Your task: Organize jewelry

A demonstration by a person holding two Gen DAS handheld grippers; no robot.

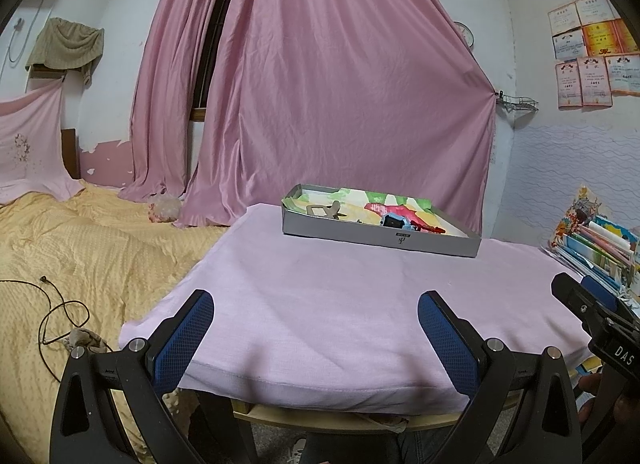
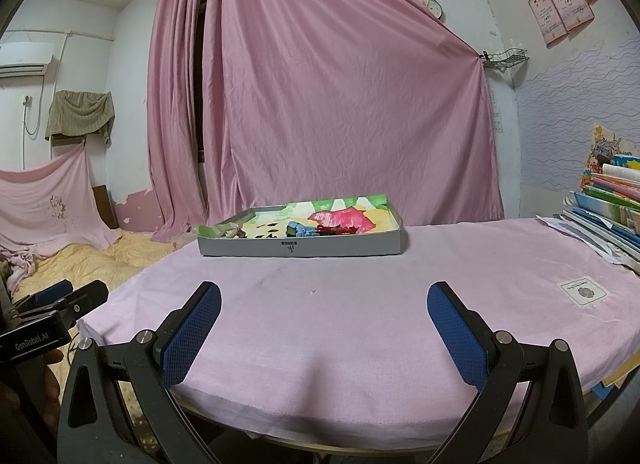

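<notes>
Both hand-held grippers (image 1: 316, 306) (image 2: 324, 298) wide, empty; pink-clothed table (image 2: 360, 324); pink curtains (image 2: 320, 103) behind.

White letters "DAS" stand on the black body of the right hand-held gripper (image 1: 588, 300), cut off at the frame edge. "GenRobot.AI" stands in white on the black body of the left hand-held gripper (image 2: 68, 296). The small label on the tray (image 2: 296, 250) front wall is too small to read, as are the wall certificates (image 1: 592, 51).
</notes>
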